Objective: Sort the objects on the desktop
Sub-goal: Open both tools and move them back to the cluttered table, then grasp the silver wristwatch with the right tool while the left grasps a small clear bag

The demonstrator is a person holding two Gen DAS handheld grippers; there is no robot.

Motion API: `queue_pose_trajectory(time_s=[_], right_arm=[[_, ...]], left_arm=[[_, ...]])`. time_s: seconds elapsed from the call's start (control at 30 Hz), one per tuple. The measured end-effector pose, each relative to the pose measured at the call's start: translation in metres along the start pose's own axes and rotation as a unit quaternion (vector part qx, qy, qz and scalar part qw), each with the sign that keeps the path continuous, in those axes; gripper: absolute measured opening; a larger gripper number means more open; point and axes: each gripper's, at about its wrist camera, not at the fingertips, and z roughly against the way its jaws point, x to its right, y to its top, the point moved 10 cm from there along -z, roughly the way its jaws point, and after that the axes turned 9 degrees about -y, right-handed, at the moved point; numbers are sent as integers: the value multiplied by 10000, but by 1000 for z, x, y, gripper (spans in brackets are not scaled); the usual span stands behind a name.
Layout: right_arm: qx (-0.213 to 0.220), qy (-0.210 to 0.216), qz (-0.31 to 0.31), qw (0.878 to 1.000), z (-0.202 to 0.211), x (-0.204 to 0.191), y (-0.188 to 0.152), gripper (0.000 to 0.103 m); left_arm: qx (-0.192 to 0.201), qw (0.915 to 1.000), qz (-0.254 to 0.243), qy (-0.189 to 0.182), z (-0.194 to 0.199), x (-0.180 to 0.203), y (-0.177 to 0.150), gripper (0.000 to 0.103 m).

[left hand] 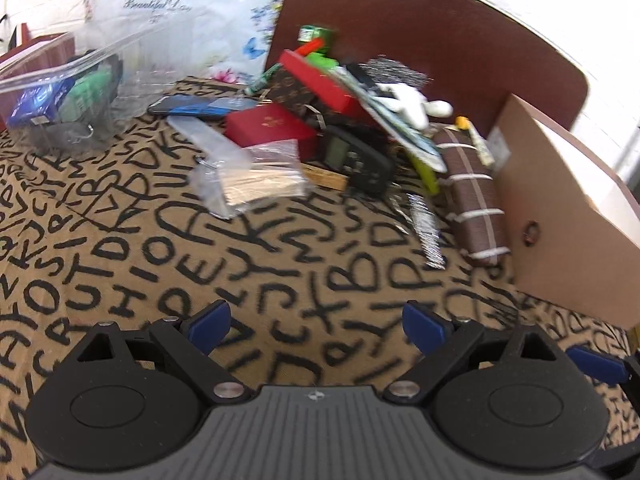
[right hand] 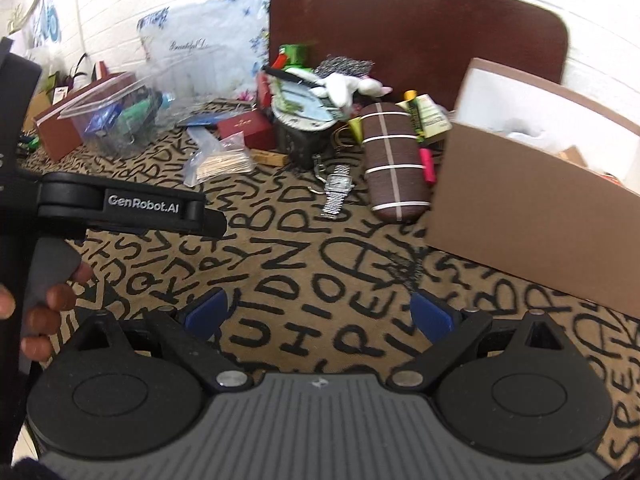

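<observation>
Lettered cloth (left hand: 280,264) beneath splayed, empty fingers (left hand: 212,320)

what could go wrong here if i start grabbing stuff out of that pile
The pile is stacked: pulling the red box from under the white plush toy could topple its neighbours. The clear bag of sticks looks slippery and may slip from a gripper. The silver watch lies flat, so it is hard to pinch.
</observation>
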Motion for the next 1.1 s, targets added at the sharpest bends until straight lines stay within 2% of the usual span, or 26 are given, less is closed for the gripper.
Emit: queue_pose_trajectory(time_s=[0.1, 0.3, 0.43, 0.57, 0.7, 0.77, 0.83, 0.9, 0.97, 1.0, 1.07, 1.1], right_arm=[[-39, 112, 59, 9999, -13, -6, 4, 96], [-31, 212, 99, 9997, -46, -15, 17, 94], [-82, 134, 126, 9998, -68, -15, 23, 81], [-117, 59, 125, 9998, -88, -12, 29, 80], [-86, -24, 84, 9999, -103, -11, 37, 73], [-52, -74, 80, 9999, -111, -10, 41, 70], [13, -134, 109, 9998, -116, -11, 46, 69], [101, -169, 148, 9997, -121, -12, 51, 63], [177, -185, 169, 9995, -125, -12, 55, 48], [208, -186, 187, 9994, -126, -12, 58, 43], [236, -219, 218, 9992, -126, -11, 59, 25], [235, -182, 220, 9993, -125, -11, 58, 22]], left_arm=[[36, 9999, 142, 10, -11, -15, 8, 95], [197, 9988, 299, 320, -33, -47, 32, 95], [197, 9979, 399, 460, -49, -67, 46, 95], [263, 9980, 374, 438, -62, -75, 57, 95], [334, 9981, 231, 460, -74, -76, 67, 94], [376, 9982, 150, 447, -80, -74, 72, 90], [435, 9982, 54, 413, -84, -72, 76, 78], [473, 9982, -59, 362, -89, -69, 78, 72], [492, 9981, -158, 334, -90, -67, 79, 67], [504, 9982, -161, 298, -90, -66, 79, 61], [508, 9984, -82, 246, -88, -67, 79, 54], [506, 9985, -38, 211, -86, -68, 78, 47]])
